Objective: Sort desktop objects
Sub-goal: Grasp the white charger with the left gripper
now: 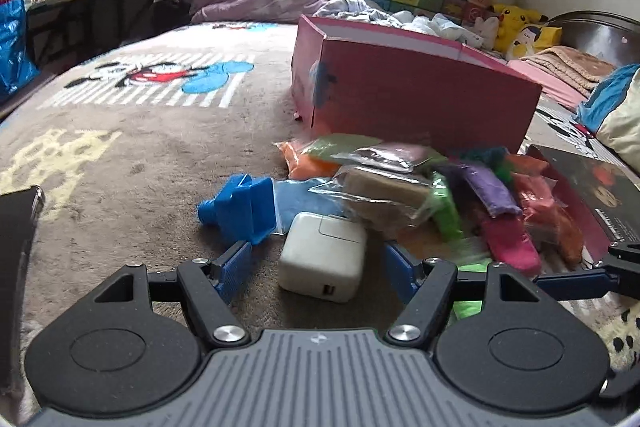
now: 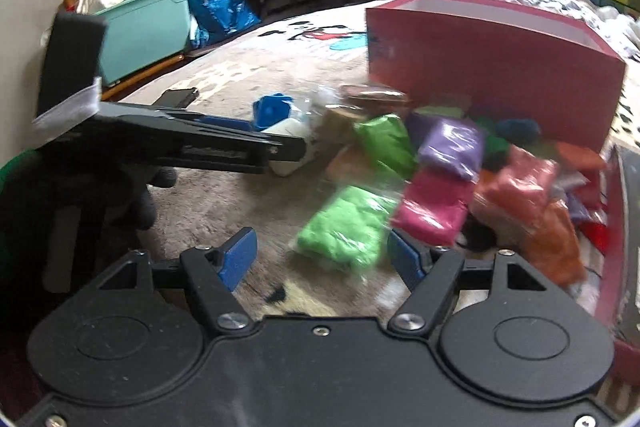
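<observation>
Charger (image 1: 322,261) sits between the half-open left hand-held gripper (image 1: 316,267), seemingly untouched

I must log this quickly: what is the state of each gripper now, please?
Left gripper: open, holding nothing; the white charger lies between its fingers.
Right gripper: open, holding nothing; a green clay bag lies just ahead.

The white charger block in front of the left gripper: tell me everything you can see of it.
The white charger block is a rounded square adapter of glossy white plastic. A port shows on the side facing the camera, and a faint seam line crosses its top. It lies flat on the brown blanket, just ahead of the open left gripper, between the lines of its blue fingers, which do not touch it. A blue plastic piece sits at its left, and bagged clay crowds its far right edge.
</observation>
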The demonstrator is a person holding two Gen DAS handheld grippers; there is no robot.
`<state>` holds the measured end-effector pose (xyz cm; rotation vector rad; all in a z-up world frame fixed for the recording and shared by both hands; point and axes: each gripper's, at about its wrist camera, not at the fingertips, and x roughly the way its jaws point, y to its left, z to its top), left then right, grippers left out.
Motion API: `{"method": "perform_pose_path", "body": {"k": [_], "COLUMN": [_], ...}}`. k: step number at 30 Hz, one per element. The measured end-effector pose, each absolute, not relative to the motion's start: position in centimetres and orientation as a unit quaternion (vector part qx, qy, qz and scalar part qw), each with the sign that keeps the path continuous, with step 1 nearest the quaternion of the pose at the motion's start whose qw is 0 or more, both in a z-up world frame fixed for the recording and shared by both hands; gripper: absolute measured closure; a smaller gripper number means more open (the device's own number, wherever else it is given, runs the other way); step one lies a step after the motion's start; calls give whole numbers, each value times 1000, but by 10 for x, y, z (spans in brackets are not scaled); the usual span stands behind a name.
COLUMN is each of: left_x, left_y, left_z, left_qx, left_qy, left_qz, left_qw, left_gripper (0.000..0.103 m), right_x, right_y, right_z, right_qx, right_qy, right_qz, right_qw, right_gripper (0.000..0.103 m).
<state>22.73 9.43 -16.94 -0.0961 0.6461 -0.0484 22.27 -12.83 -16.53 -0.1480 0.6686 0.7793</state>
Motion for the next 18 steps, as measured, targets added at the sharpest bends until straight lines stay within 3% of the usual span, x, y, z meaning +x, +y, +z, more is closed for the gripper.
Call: {"method": "perform_pose_path", "body": {"k": [9,15,18], "left_x": [238,235,233], "left_y": [82,88,88], "left_z": [-181,-179,-178], "left_qx": [-16,-29,-26], "left_qy": [324,322,325], "left_qz": [-33,-23,-21], "left_qw": [945,946,945], "left_gripper": [32,57,57], "right_x": [223,219,216], "right_y": [-104,-110,-110], "right_z": [-187,-187,-187], "right_qx": [-132,-142,-155], "right_qy": [305,286,276], "right_qz": [349,342,340], "right_qw": [877,884,885], "right_gripper": [33,48,52]}}
